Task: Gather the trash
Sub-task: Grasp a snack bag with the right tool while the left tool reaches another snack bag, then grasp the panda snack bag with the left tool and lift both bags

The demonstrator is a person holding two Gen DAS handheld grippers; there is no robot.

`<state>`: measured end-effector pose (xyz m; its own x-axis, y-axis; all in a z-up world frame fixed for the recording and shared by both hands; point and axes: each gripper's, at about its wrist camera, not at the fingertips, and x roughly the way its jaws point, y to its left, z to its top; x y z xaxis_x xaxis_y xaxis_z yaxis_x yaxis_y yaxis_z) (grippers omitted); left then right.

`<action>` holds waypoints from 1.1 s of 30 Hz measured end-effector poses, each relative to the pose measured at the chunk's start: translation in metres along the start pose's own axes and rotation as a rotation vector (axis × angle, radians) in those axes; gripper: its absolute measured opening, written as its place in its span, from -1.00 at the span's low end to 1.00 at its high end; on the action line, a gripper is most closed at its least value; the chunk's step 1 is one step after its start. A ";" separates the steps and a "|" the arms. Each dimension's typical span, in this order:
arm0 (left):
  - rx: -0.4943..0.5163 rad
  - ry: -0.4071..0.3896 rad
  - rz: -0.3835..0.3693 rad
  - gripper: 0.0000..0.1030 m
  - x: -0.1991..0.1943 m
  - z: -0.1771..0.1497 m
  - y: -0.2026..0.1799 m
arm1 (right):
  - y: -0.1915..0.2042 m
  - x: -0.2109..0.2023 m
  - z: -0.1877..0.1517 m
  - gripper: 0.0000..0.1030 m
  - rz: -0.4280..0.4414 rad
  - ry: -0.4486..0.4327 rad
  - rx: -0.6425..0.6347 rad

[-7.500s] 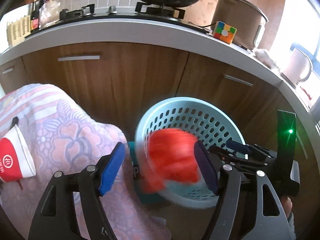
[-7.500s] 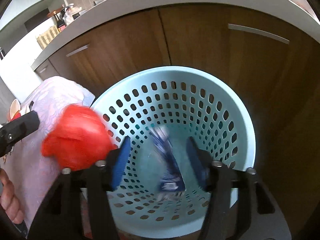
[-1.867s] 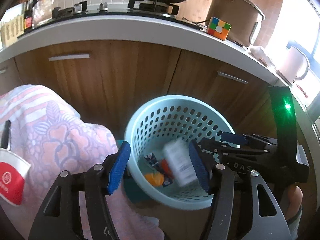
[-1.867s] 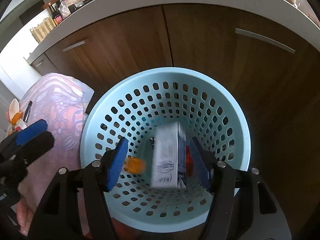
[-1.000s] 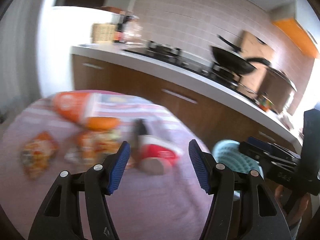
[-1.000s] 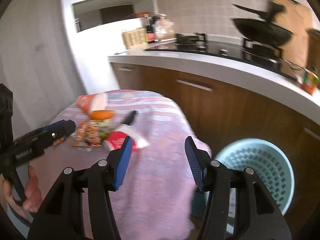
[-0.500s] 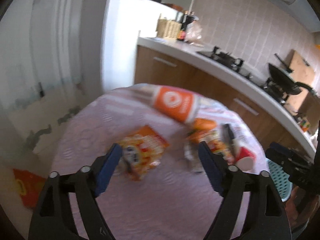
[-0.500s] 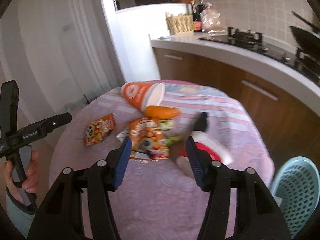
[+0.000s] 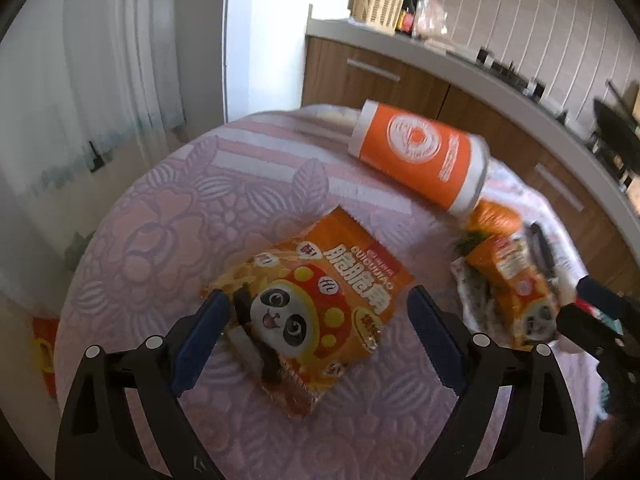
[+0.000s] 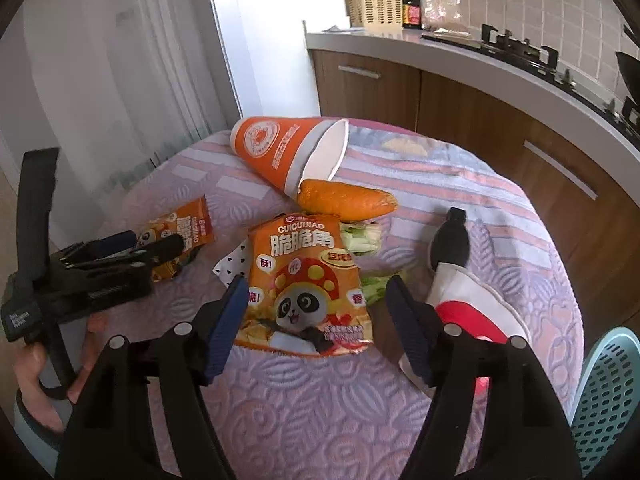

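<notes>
- Two tongs are wide open and empty: the left tongs (image 9: 316, 336) hang over a snack packet (image 9: 316, 316), the right tongs (image 10: 314, 316) over a second packet (image 10: 306, 284).
- Neither packet is gripped yet.
- Also left on the table (image 10: 320, 396): an orange cup (image 10: 286, 152), a carrot (image 10: 346, 200), a red-and-white cup (image 10: 470, 304), maybe some lettuce.
- Only the basket (image 10: 604, 396) rim shows beside the table; its contents are out of view.

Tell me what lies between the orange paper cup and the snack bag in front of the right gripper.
A carrot lies between the orange paper cup and the snack bag, clearest in the right wrist view.
</notes>
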<state>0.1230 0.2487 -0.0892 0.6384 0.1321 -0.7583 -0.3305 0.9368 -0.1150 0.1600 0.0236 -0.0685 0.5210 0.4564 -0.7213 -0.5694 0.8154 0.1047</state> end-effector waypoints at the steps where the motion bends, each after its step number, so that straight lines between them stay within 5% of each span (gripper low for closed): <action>1: 0.007 0.004 0.014 0.65 0.003 -0.001 -0.002 | 0.002 0.004 0.000 0.32 -0.013 0.005 -0.012; 8: 0.024 -0.018 0.083 0.04 0.000 -0.007 -0.002 | 0.011 0.027 -0.002 0.40 -0.084 0.020 -0.037; 14: 0.013 -0.032 0.057 -0.97 -0.002 -0.009 -0.001 | 0.007 0.041 0.000 0.40 -0.096 0.038 -0.003; 16: 0.011 -0.029 0.047 -1.00 -0.001 -0.009 -0.001 | 0.008 0.041 -0.001 0.35 -0.102 0.031 -0.010; 19: 0.002 -0.034 0.029 -1.00 -0.002 -0.009 0.000 | 0.014 0.039 -0.003 -0.10 -0.125 0.024 -0.048; 24: -0.013 -0.082 -0.072 -1.00 -0.018 -0.014 0.005 | 0.021 0.026 -0.005 -0.46 -0.117 -0.007 -0.074; 32: -0.029 -0.126 -0.139 -0.99 -0.052 -0.026 0.018 | 0.024 -0.009 -0.008 -0.53 -0.075 -0.076 -0.058; 33: -0.041 -0.119 -0.137 -0.72 -0.051 -0.025 0.023 | 0.024 -0.014 -0.008 -0.53 -0.070 -0.085 -0.056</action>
<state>0.0652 0.2550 -0.0693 0.7564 0.0435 -0.6527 -0.2609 0.9350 -0.2401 0.1340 0.0345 -0.0615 0.6115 0.4296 -0.6645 -0.5633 0.8261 0.0157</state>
